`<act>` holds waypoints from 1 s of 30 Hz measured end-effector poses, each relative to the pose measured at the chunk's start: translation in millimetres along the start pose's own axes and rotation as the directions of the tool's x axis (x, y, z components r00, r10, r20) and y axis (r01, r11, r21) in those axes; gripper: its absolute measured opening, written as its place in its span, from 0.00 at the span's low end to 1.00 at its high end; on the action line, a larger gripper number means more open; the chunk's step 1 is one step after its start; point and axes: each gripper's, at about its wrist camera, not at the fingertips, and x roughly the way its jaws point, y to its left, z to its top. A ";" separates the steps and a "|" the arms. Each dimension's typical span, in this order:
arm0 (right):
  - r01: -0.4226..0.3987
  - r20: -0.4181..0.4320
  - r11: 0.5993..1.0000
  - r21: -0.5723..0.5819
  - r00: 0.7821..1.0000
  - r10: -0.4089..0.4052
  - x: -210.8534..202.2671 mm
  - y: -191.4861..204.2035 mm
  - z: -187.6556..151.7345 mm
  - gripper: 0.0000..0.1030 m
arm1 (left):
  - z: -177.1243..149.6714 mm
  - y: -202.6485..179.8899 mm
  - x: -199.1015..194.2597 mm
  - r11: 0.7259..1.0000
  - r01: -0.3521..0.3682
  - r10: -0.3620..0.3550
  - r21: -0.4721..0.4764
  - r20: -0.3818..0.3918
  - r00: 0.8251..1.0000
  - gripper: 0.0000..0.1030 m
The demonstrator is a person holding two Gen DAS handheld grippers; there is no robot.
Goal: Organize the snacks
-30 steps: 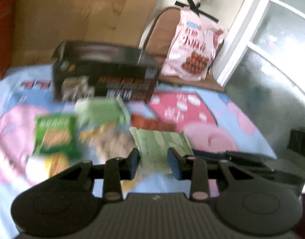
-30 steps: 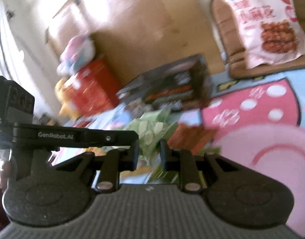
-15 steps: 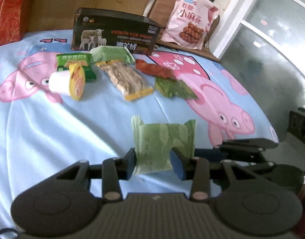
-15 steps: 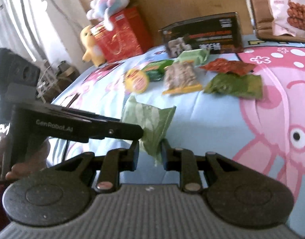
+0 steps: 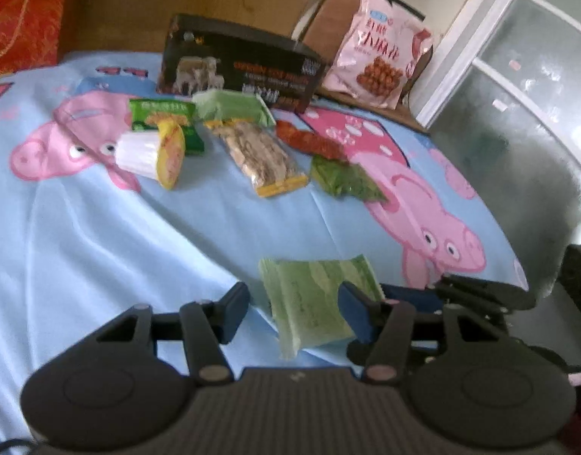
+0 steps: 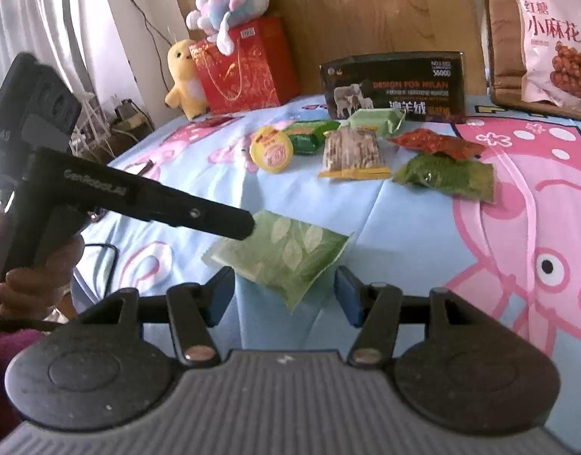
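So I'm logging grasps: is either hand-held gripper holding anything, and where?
Nothing is held. Both the left hand-held gripper and the right are open around the light green packet.

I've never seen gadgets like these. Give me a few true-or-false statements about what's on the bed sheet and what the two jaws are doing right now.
1. Both grippers, left and right, have open jaws. True.
2. The pale green leaf-print packet lies on the sheet. True.
3. The yellow-lidded cup stands upright. False: it lies on its side.
4. The dark box lies nearer the grippers than the snacks. False: it stands behind them.
5. The pink bag leans on a chair. True.
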 end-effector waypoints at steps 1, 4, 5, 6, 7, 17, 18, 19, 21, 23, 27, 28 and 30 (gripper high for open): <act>0.008 0.001 1.000 -0.018 1.000 -0.008 2.2 2.2 -0.4 0.59 | -0.1 -0.9 2.9 1.000 -0.004 0.004 0.007 0.007 1.000 0.49; 0.021 0.002 0.996 -0.083 1.000 -0.021 8.2 9.7 -1.9 0.59 | -1.3 -4.2 4.7 1.000 0.004 -0.004 0.030 -0.003 1.000 0.36; 0.018 -0.003 0.994 -0.105 1.000 -0.018 8.7 12.2 -2.2 0.55 | -2.1 -3.7 4.1 0.999 0.035 -0.035 0.022 -0.020 0.999 0.33; 0.009 -0.013 0.993 -0.120 1.000 -0.011 8.9 13.3 -1.5 0.50 | -3.9 -4.5 1.7 0.999 0.040 -0.040 0.016 -0.027 0.999 0.33; -0.006 -0.020 0.992 -0.127 1.000 0.003 8.1 13.4 -0.9 0.50 | -5.7 -5.7 -0.7 0.999 0.036 -0.035 0.022 -0.036 0.999 0.33; -0.188 -0.054 0.982 -0.020 0.981 0.187 18.0 -5.2 11.1 0.48 | -0.9 5.6 -10.3 1.000 0.025 -0.025 0.002 -0.034 0.999 0.33; -0.191 -0.043 0.982 0.000 0.981 0.191 20.2 -8.5 14.8 0.48 | 5.8 4.6 -9.7 1.000 0.016 -0.016 0.008 -0.019 1.000 0.33; -0.192 -0.028 0.981 0.022 0.981 0.193 21.7 -12.3 19.3 0.48 | 12.6 3.7 -9.1 1.000 0.007 -0.007 0.015 -0.006 1.000 0.33; -0.187 0.007 0.981 0.053 0.982 0.187 24.2 -20.2 30.0 0.46 | 27.4 1.6 -7.0 0.999 -0.009 0.009 0.032 0.022 1.000 0.33; -0.167 0.040 0.984 0.055 0.985 0.165 28.0 -25.3 41.8 0.46 | 43.3 0.6 -3.5 0.999 -0.025 0.023 0.047 0.044 0.999 0.33; -0.114 0.100 0.993 0.015 0.989 0.112 36.1 -30.5 67.8 0.46 | 83.2 -1.4 0.9 0.996 -0.053 0.045 0.074 0.101 0.994 0.33; -0.100 0.119 0.995 0.002 0.988 0.099 38.3 -33.7 76.8 0.46 | 94.2 -1.5 1.5 0.995 -0.058 0.048 0.083 0.120 0.992 0.33; -0.071 0.162 0.997 -0.020 0.984 0.073 44.0 -42.0 96.0 0.46 | 119.2 -2.1 4.4 0.992 -0.074 0.057 0.103 0.164 0.985 0.36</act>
